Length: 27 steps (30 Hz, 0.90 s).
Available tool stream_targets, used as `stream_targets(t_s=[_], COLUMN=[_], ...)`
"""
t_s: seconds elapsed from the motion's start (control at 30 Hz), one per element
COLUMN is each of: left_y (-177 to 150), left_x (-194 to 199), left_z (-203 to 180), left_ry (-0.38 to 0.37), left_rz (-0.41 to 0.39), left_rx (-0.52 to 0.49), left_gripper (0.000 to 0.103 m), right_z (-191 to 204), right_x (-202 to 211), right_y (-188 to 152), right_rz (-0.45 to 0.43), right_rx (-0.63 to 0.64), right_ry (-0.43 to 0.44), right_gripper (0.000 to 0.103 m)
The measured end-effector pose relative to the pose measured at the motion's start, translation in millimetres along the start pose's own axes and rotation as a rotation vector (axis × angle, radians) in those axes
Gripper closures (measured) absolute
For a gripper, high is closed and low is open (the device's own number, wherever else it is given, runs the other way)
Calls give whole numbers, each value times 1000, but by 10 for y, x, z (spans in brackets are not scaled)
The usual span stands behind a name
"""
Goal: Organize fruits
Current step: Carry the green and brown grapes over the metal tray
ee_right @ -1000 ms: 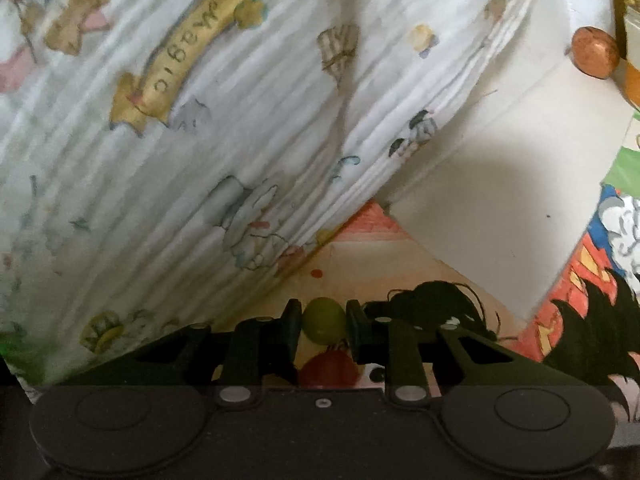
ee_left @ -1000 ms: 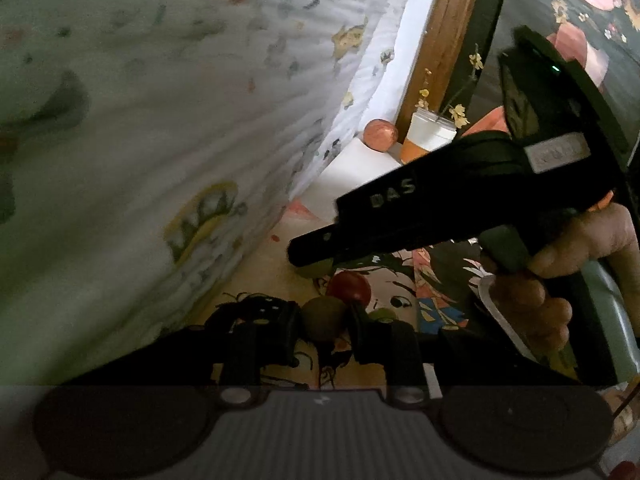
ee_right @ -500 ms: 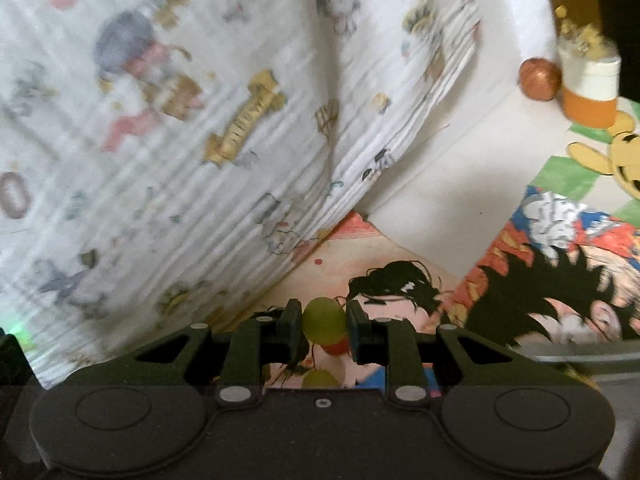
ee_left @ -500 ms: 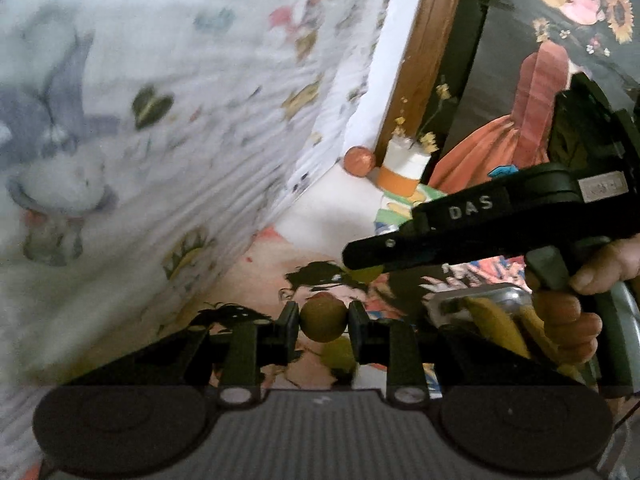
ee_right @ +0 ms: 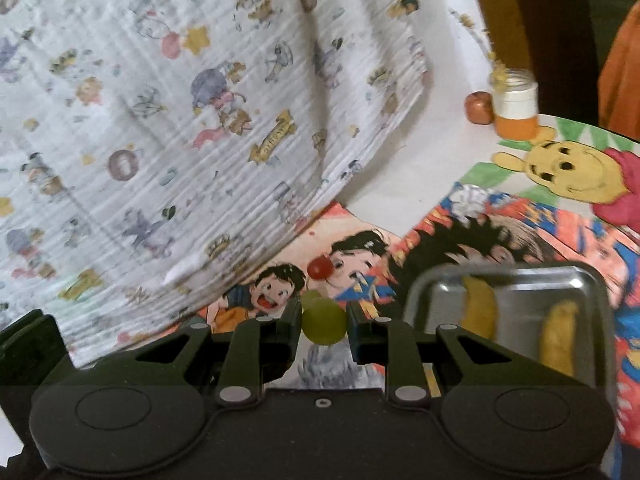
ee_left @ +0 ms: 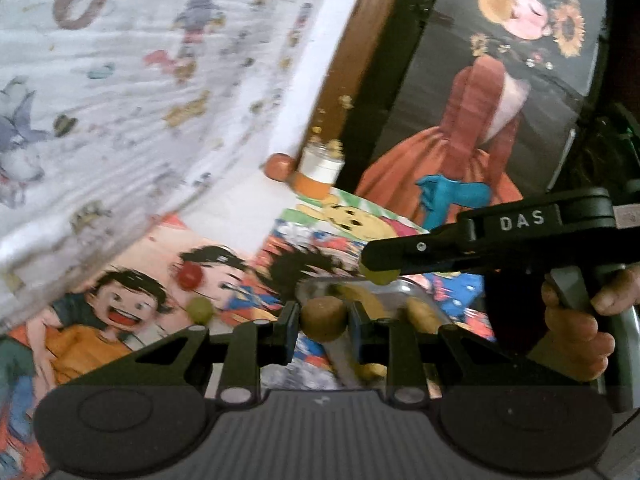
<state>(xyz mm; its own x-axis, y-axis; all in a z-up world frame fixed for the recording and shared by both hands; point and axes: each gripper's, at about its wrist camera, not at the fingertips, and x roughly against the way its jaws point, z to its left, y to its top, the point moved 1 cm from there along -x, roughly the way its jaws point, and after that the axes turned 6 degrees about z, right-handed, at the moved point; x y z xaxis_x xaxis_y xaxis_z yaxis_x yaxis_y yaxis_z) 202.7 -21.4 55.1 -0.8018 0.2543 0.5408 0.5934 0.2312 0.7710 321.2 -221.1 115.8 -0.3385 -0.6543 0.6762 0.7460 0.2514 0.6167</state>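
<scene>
Grape [ee_right: 324,326] — apparently pinched between right gripper [ee_right: 324,330] pads.

You have two grippers in play, each pinching one small round fruit: the left gripper [ee_left: 323,322] has one brownish fruit [ee_left: 323,319] between its fingers, the right gripper [ee_right: 324,320] one green grape [ee_right: 324,321]. Just beyond your right fingers lie two loose fruits: one red cherry tomato [ee_right: 320,268] and one second green grape [ee_right: 310,297]. To the right of those fingers you have one metal tray [ee_right: 592,276] with two yellow bananas [ee_right: 478,310] in it. Far beyond stand one white-and-orange jar [ee_right: 516,110] and one reddish-brown round fruit [ee_right: 478,107] beside it.
</scene>
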Motion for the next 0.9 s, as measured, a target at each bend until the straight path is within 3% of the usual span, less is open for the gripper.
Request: stream_targets(t_s=[0.4, 0.9], left_y=[-415, -858], left_x=[-16, -285], left_z=[-722, -1236], left_ry=[-107, -150], left_rz=[51, 163], left_rx=[-66, -232], left_gripper=[74, 74], right_z=[-480, -914], right_x=[680, 920], right_y=[-657, -1514], right_rz=[-71, -92], right_rx=[-65, -165], right_ry=[-92, -145], right_gripper=[77, 77])
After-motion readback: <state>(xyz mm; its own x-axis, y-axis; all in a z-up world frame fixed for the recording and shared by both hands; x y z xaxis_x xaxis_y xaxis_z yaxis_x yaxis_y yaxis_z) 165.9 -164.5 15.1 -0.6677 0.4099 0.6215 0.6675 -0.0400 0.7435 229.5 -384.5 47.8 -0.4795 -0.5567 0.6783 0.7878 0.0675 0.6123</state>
